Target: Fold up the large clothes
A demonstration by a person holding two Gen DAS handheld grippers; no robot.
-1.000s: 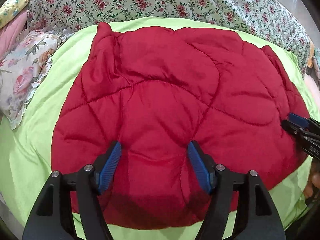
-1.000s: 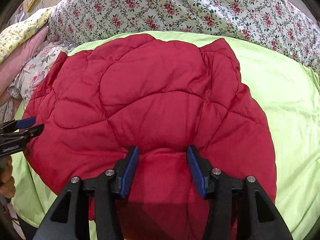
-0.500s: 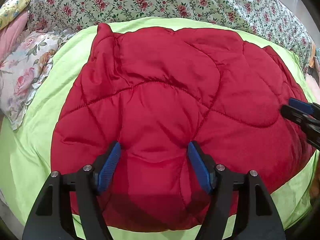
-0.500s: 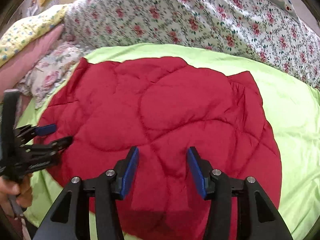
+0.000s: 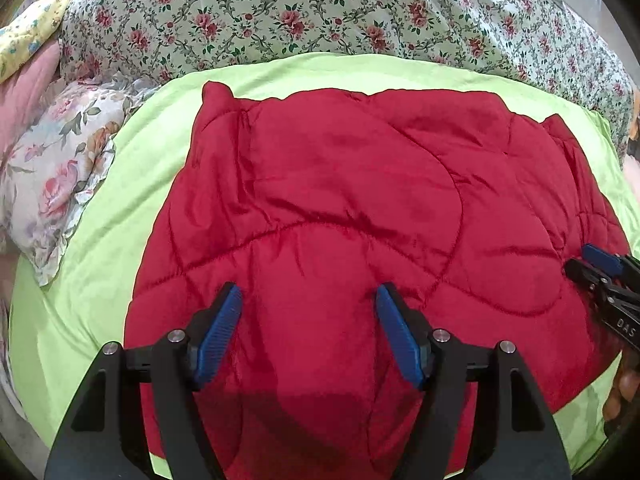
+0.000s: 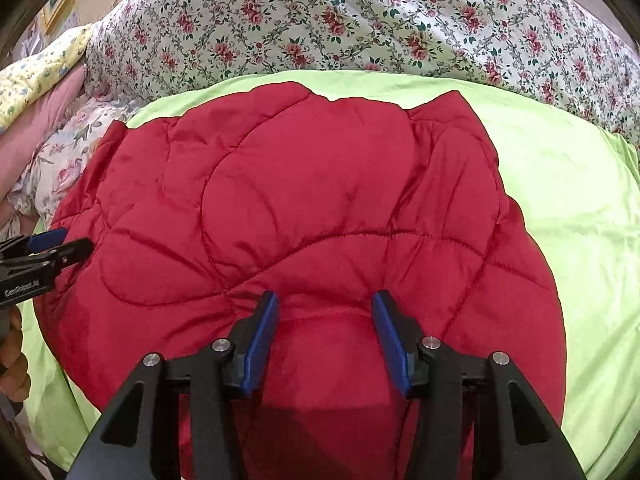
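A red quilted jacket (image 5: 340, 180) lies spread flat on a lime-green sheet (image 5: 120, 220). My left gripper (image 5: 306, 292) sits at the jacket's near edge, left of centre. Its blue pads stand wide apart with a puffed ridge of the padding caught between them. My right gripper (image 6: 324, 298) holds the same near edge further right, its pads closer together around a raised mound of the jacket (image 6: 300, 200), with creases fanning out from the left pad. Each gripper also shows at the side of the other view: the right gripper (image 5: 580, 260) and the left gripper (image 6: 76, 244).
A floral quilt (image 5: 320, 12) is heaped along the far side of the bed. A flowered pillow (image 5: 52, 184) and pink bedding (image 5: 24, 88) lie at the left. Bare green sheet (image 6: 560, 200) stretches to the jacket's right. A person's hand (image 6: 12, 360) holds the left gripper.
The right gripper's view swung off half a second ago and is back near where it was. The left view has tipped slightly, so the jacket sits lower in it. Neither gripper's jaws moved.
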